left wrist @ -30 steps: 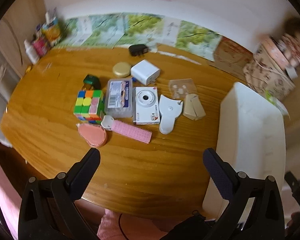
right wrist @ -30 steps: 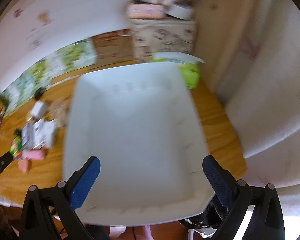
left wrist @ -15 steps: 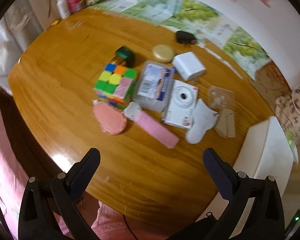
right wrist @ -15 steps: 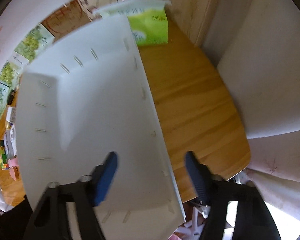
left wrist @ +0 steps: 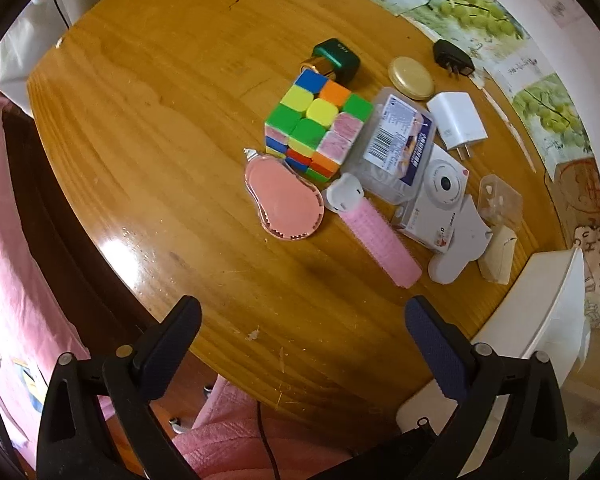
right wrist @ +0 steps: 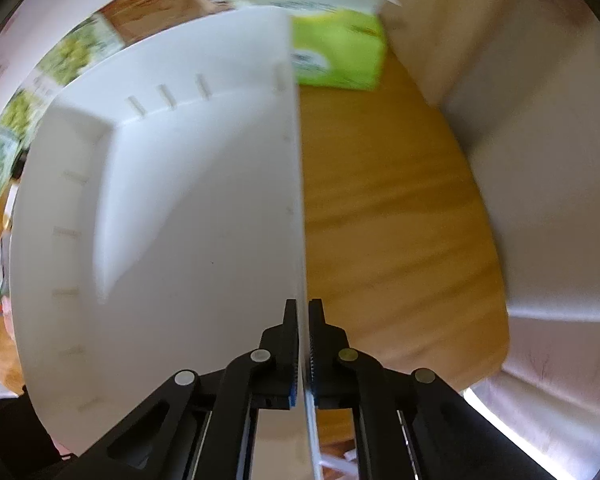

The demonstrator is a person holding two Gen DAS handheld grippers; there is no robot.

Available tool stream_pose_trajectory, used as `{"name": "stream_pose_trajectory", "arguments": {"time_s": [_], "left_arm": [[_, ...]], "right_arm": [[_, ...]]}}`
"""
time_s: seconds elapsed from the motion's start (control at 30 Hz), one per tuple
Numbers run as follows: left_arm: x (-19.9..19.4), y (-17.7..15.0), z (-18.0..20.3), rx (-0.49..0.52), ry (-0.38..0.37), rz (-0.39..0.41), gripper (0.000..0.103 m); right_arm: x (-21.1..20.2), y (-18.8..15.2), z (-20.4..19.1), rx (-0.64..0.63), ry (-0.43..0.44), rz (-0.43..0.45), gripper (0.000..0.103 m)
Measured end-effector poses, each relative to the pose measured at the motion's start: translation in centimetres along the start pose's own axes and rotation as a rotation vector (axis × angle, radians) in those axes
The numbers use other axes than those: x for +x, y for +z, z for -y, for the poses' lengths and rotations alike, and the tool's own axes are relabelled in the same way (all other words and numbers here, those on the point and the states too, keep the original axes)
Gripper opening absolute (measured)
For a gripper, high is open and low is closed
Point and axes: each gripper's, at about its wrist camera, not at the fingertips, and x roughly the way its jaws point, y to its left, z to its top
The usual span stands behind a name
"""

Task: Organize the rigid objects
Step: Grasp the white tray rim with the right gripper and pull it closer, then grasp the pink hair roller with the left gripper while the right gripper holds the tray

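With its lower end cut off behind the right gripper [right wrist: 303, 312], whose jaws have just closed onto its right wall, the white bin [right wrist: 172, 200] fills the frame's left half, long axis running bottom to top, while the left gripper [left wrist: 300, 320] gapes empty over the table [left wrist: 160, 128].

White bin [right wrist: 172, 208] (multicoloured cube [left wrist: 318, 130])

Black hand-held gripper [left wrist: 300, 320] — blue pads, possibly ribbed.

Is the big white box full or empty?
Empty, as far as it shows. In the right wrist view the white box has only bare white walls and floor inside; the toys all lie out on the table.
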Motion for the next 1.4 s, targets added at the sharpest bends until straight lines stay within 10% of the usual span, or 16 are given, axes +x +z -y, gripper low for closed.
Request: {"name": "stream_pose_trajectory", "arguments": {"time_s": [0.63, 1.4], "left_arm": [[3.2, 3.4, 1.4, -0.039, -0.055, -0.115, 0.098], [7.8, 5.0, 3.8, -0.15, -0.089, -0.242, 0.07]], "right_arm": [[0.9, -2.8, -6.0, -0.593, -0.207, 0.295, 0.011], [1.8, 1.5, -10.4, -0.696, -0.178, 0.313, 0.011]]}}
